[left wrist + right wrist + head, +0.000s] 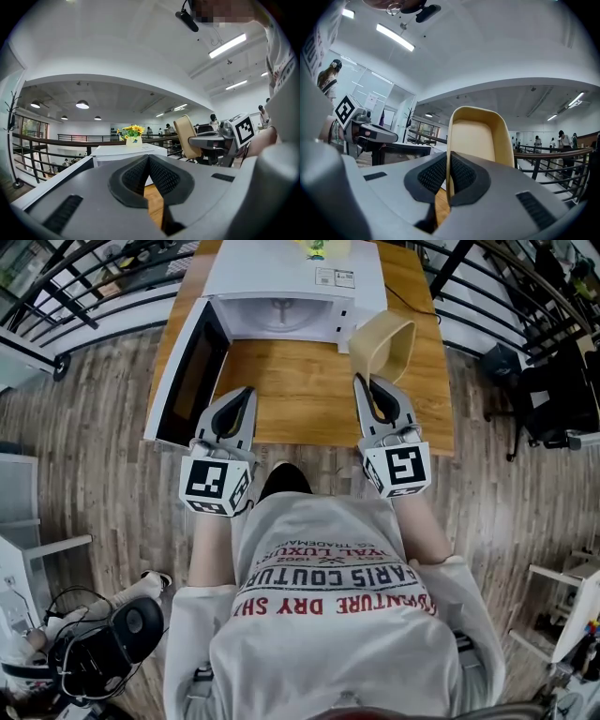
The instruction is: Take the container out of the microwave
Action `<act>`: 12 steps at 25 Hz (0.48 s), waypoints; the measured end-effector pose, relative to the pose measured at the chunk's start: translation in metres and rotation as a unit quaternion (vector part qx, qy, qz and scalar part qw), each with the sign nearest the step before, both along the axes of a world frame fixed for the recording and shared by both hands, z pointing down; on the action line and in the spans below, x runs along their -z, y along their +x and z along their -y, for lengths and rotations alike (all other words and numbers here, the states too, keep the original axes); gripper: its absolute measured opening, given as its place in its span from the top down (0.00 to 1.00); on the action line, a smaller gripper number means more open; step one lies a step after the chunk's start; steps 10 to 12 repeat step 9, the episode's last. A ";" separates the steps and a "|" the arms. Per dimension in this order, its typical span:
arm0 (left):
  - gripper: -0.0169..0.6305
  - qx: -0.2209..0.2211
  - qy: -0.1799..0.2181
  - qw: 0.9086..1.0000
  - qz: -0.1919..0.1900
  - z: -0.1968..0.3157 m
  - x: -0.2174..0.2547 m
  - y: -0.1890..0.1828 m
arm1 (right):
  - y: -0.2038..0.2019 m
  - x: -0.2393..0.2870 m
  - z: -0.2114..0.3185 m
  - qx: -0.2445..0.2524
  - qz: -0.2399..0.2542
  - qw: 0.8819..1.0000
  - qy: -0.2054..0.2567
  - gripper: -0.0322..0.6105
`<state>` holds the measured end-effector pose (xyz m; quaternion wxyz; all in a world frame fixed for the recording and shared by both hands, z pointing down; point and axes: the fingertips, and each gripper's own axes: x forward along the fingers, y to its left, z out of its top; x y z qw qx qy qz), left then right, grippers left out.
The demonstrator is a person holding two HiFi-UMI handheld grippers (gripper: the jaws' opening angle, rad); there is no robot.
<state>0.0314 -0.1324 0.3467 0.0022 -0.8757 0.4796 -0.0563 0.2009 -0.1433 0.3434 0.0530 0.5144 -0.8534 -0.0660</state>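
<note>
A tan, open container (382, 348) stands on edge in the air over the right side of the wooden table (291, 390), outside the microwave. My right gripper (364, 381) is shut on its near rim. In the right gripper view the container (476, 136) rises just past the right gripper (448, 157), its thin wall pinched between the pads. The white microwave (291, 277) is at the table's back with its door (187, 371) swung out to the left and its cavity showing only the turntable. My left gripper (246, 395) is shut and empty near the door, level with the right one.
A small pot of yellow flowers (132, 131) stands on top of the microwave (126, 152). Black railings (84, 287) run behind the table on both sides. A dark chair (553, 390) stands to the right on the wooden floor.
</note>
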 end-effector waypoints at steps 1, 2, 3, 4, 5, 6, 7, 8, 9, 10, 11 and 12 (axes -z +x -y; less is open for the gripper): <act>0.95 0.000 0.000 1.000 -0.001 0.000 -0.001 0.000 | 0.000 -0.001 0.000 0.000 0.000 1.000 -0.001 0.90; 0.95 0.001 -0.001 1.000 -0.001 0.001 -0.002 0.000 | 0.000 -0.003 0.001 0.000 0.002 1.000 -0.002 0.90; 0.95 0.002 -0.001 1.000 -0.002 0.002 -0.004 -0.001 | 0.000 -0.004 0.003 -0.001 0.003 1.000 -0.003 0.90; 0.95 0.003 -0.002 1.000 -0.002 0.004 -0.004 -0.001 | 0.000 -0.005 0.004 -0.001 0.005 1.000 -0.004 0.90; 0.95 0.003 -0.002 1.000 -0.002 0.005 -0.005 -0.001 | 0.000 -0.005 0.006 -0.002 0.006 1.000 -0.004 0.90; 0.95 0.003 -0.001 1.000 -0.002 0.006 -0.005 -0.001 | 0.000 -0.006 0.007 -0.003 0.006 1.000 -0.003 0.90; 0.95 0.003 -0.001 1.000 -0.001 0.007 -0.005 -0.001 | 0.001 -0.006 0.009 -0.003 0.005 1.000 -0.003 0.90; 0.95 0.003 -0.001 1.000 -0.001 0.008 -0.005 0.000 | 0.001 -0.006 0.010 -0.003 0.005 1.000 -0.002 0.90; 0.95 0.004 -0.001 1.000 0.000 0.010 -0.005 0.000 | 0.001 -0.006 0.012 -0.004 0.005 1.000 -0.001 0.90; 0.95 0.004 -0.001 1.000 0.000 0.010 -0.005 0.000 | 0.001 -0.006 0.012 -0.004 0.005 1.000 -0.001 0.90; 0.95 0.004 -0.001 1.000 0.000 0.010 -0.005 0.000 | 0.001 -0.006 0.012 -0.004 0.005 1.000 -0.001 0.90; 0.95 0.004 -0.001 1.000 0.000 0.010 -0.005 0.000 | 0.001 -0.006 0.012 -0.004 0.005 1.000 -0.001 0.90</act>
